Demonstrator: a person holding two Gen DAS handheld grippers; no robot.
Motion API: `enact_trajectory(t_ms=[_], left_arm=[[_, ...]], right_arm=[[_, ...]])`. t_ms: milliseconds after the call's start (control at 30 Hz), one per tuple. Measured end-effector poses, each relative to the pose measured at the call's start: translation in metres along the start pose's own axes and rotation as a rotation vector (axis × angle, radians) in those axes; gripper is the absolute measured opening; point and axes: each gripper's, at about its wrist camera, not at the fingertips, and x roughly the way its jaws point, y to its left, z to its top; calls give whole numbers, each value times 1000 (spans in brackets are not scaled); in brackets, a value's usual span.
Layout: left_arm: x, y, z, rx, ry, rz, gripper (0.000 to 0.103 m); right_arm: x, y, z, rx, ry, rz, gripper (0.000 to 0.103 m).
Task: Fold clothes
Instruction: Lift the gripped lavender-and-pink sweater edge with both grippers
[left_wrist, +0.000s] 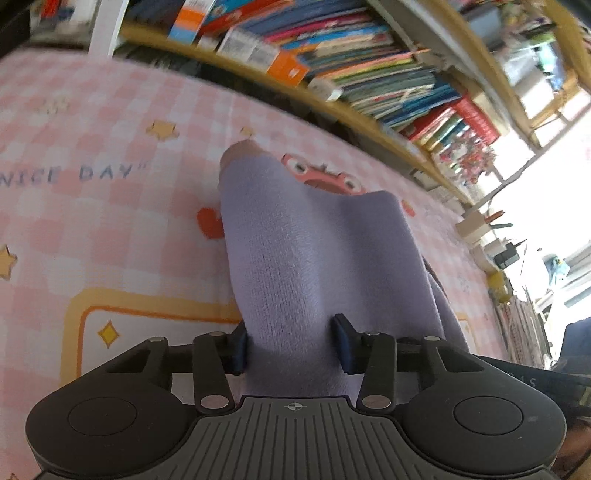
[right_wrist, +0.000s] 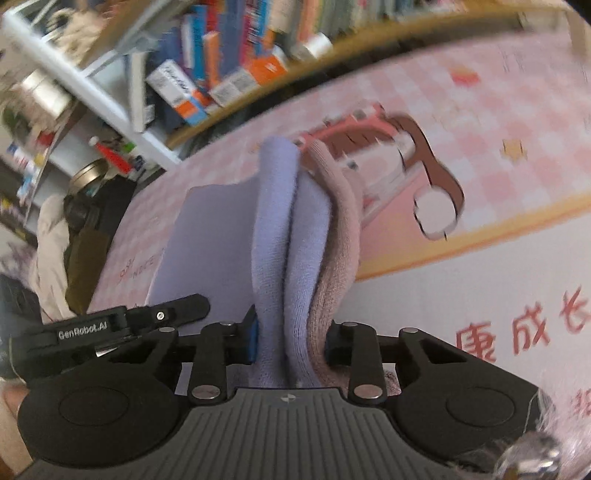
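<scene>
A lavender fleece garment (left_wrist: 306, 258) with a dusty pink lining hangs over the pink checked mat (left_wrist: 110, 221). My left gripper (left_wrist: 293, 343) is shut on a thick fold of it, the cloth bulging up between the blue pads and hiding the fingertips. In the right wrist view the same garment (right_wrist: 291, 236) is bunched into lavender and pink ridges, and my right gripper (right_wrist: 290, 338) is shut on that bundle. The left gripper's black body (right_wrist: 122, 321) shows at the left edge of the right wrist view, close beside the right one.
A wooden shelf of colourful books (left_wrist: 369, 62) runs along the far edge of the mat (right_wrist: 480, 147). Bags and jars (right_wrist: 85, 206) sit on the floor at the left. A bright window area (left_wrist: 546, 184) lies to the right.
</scene>
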Motion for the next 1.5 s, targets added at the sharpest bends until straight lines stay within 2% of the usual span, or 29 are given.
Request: enact_trajectory(t_ms=[233, 933, 1500], left_arm=[[-19, -20, -2, 31, -71, -4, 43], [-54, -68, -45, -7, -187, 83, 44], [-57, -91, -56, 7, -206, 104, 44]], right_arm=[[-22, 16, 0, -89, -59, 8, 28], [-70, 3, -13, -178, -57, 111, 28], [-90, -13, -17, -184, -67, 139, 28]])
